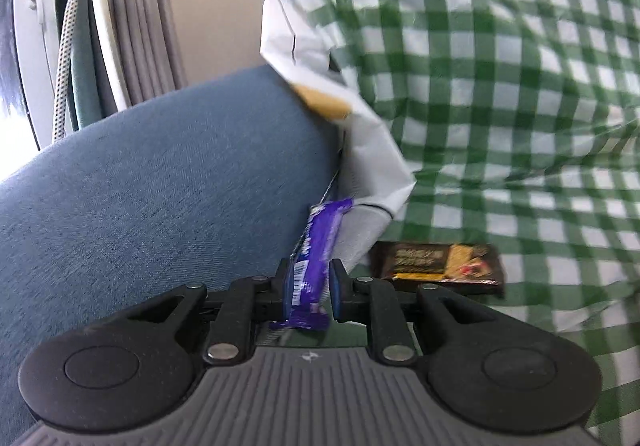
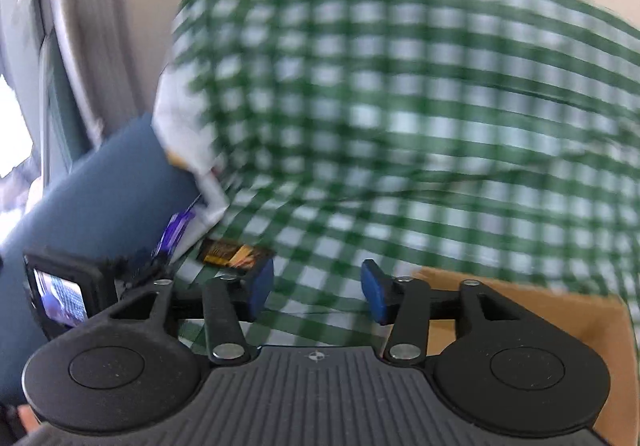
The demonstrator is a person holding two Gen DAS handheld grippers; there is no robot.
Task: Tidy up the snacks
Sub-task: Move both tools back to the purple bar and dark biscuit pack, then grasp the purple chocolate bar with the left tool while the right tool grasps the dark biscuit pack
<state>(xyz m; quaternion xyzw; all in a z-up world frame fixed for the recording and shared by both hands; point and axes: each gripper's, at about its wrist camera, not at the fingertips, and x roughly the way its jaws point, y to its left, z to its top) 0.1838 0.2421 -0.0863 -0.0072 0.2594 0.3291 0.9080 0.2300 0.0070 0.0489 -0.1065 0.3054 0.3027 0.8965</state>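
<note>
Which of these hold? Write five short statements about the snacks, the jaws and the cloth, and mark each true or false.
1. The left gripper has a purple snack bar between its jaws. True.
2. The right gripper is clamped on a snack. False: its jaws stand apart with nothing between them.
3. A dark cracker packet lies flat on the green checked cloth. True.
4. The cloth is red and white. False: it is green and white.
5. A cardboard box shows at the lower right of the right wrist view. True.
</note>
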